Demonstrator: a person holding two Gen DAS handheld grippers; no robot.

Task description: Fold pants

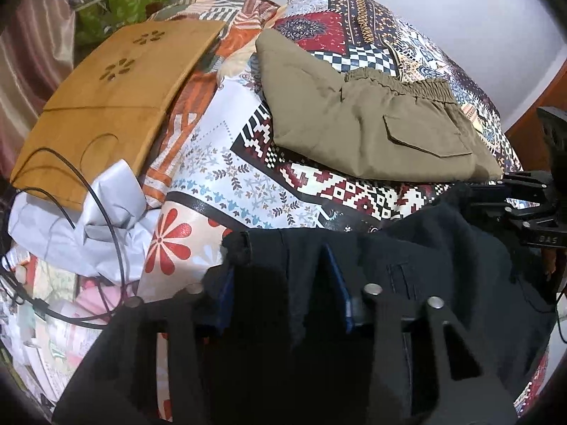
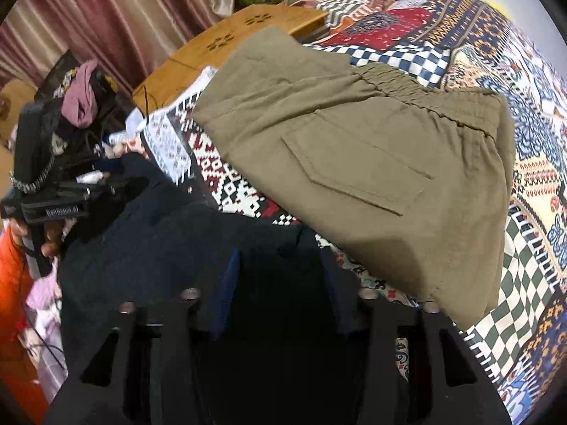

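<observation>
Dark pants [image 1: 407, 265] fill the near frame of the left wrist view, their top edge pinched in the left gripper [image 1: 283, 248], and the cloth stretches rightward to the right gripper [image 1: 524, 209] at the far end. Beyond, folded khaki pants [image 1: 372, 120] lie on the patterned quilt [image 1: 248, 177].

Over to the right wrist view: right gripper [image 2: 280, 251] clamped on the dark pants [image 2: 159, 248], which run left to the left gripper [image 2: 56, 205]. Held edge lies crosswise, both hands equally placed, quilt [image 2: 524, 248] straight ahead.
</observation>
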